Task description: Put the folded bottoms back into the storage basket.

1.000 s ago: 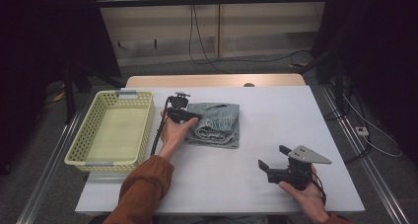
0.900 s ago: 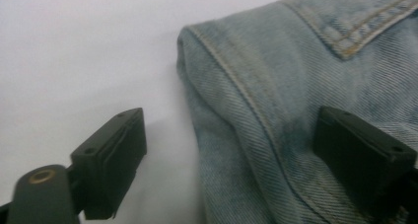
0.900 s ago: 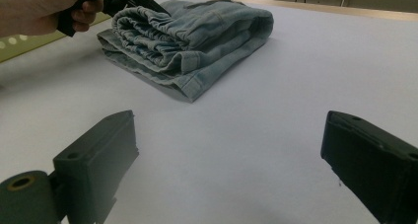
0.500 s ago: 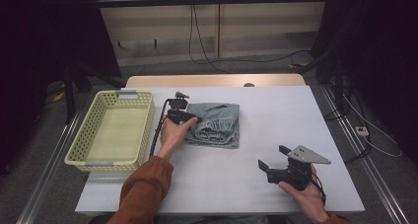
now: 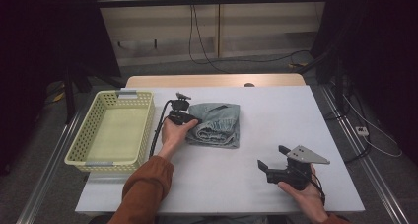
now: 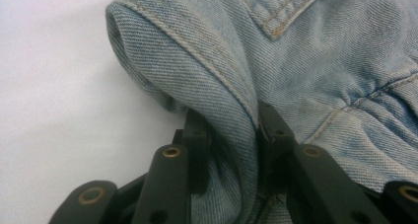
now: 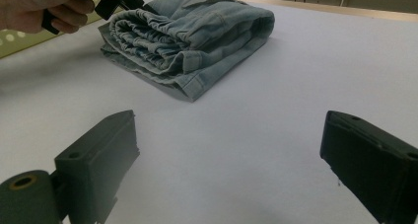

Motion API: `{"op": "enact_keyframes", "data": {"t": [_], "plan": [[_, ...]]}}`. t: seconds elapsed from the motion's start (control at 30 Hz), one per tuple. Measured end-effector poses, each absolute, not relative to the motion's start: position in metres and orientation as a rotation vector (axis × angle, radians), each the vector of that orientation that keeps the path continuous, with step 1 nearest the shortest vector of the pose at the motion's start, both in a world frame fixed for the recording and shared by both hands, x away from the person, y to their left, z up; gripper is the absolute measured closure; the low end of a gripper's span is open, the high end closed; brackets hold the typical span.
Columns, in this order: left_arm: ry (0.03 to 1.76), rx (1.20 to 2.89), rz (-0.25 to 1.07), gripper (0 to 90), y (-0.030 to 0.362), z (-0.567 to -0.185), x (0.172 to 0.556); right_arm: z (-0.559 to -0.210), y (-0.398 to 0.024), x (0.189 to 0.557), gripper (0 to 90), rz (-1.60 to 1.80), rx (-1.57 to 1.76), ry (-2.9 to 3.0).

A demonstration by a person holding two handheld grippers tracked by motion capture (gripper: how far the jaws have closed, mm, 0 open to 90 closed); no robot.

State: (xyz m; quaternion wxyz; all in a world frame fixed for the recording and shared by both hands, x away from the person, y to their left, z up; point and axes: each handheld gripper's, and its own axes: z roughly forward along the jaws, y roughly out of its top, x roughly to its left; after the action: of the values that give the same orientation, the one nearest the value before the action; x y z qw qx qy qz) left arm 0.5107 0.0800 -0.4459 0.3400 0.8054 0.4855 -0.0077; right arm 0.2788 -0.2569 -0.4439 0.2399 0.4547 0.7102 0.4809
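A folded pair of light blue jeans (image 5: 217, 125) lies on the white table (image 5: 276, 110), left of its middle. My left gripper (image 5: 189, 124) sits at the jeans' left edge. Its jaws have just been closing, and in the left gripper view they pinch a rolled fold of denim (image 6: 315, 51) between the pads (image 6: 268, 123). My right gripper (image 5: 271, 161) rests low at the table's front right, open, with bare tabletop between its jaws (image 7: 231, 150). It points toward the jeans (image 7: 197, 31) and the left hand (image 7: 59, 7).
A pale yellow plastic basket (image 5: 79, 145) stands on the table's left side, with nothing visible inside. The left gripper's cable (image 5: 158, 130) runs along the basket's right wall. Dark stands and floor cables lie beyond the far edge.
Both hands stay where they were. The left gripper's jaws have drawn together on the jeans' left edge.
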Motion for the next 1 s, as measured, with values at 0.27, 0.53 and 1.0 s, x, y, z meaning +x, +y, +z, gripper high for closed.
{"op": "enact_keyframes", "data": {"t": [0.27, 0.53, 1.0], "plan": [[1.237, 2.054, 0.019, 72.3, 0.081, -0.44, 0.507, -0.444, -0.258, 0.278, 7.5, 1.321, 1.244, 1.942], [1.179, 2.013, 0.041, 72.8, 0.083, -0.428, 0.502, -0.443, -0.259, 0.278, 7.5, 1.316, 1.244, 1.93], [1.102, 1.967, 0.108, 73.5, 0.079, -0.406, 0.49, -0.443, -0.261, 0.277, 7.8, 1.311, 1.251, 1.916]]}}
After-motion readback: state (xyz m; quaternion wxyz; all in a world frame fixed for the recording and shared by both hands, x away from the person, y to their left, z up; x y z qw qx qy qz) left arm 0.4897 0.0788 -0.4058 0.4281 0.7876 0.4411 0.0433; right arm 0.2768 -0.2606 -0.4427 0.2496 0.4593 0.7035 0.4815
